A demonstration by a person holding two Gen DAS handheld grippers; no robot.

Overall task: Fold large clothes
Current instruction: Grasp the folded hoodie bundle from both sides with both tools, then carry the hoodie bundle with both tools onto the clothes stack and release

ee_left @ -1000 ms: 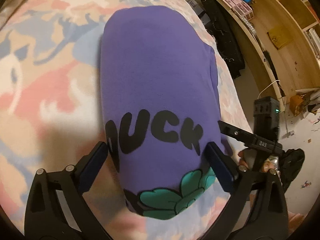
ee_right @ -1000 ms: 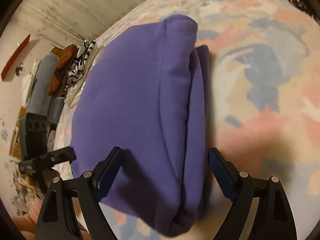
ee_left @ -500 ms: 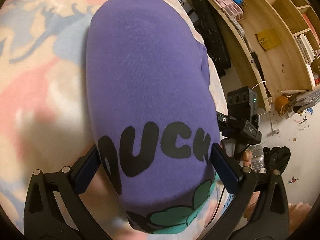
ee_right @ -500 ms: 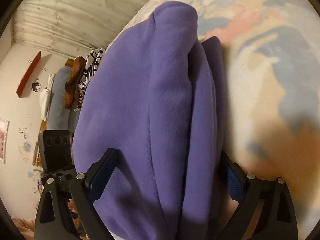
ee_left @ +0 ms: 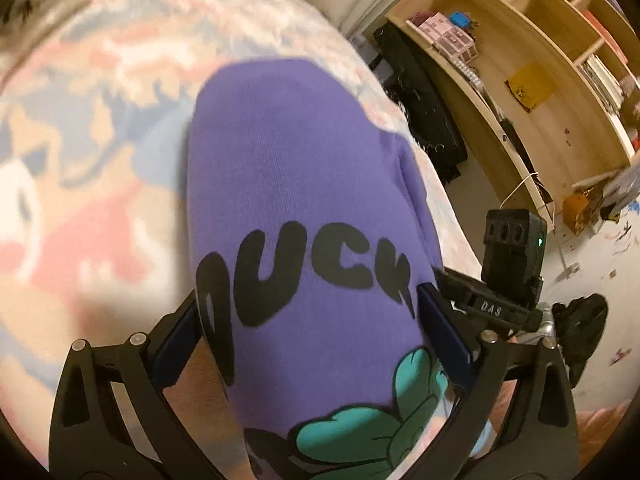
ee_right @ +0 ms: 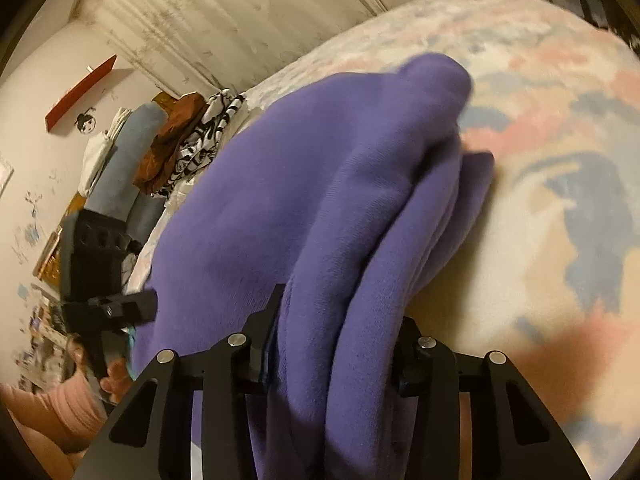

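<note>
A folded purple sweatshirt with black letters and a teal print lies on a patterned bedspread. My left gripper has its jaws wide, one on each side of the bundle's printed end, pressing its sides. My right gripper is shut on the stacked purple layers at the opposite end, which bunch up between its jaws. Each gripper shows in the other's view: the right one beside the bundle, the left one at the far left.
A wooden shelf unit and black bags stand beside the bed, with a cluttered floor. Other clothes are piled at the bed's far edge by a curtain.
My right gripper has closed from wide open onto the sweatshirt's layers, which now bunch and lift. My left gripper's jaws have narrowed against the bundle's sides.
</note>
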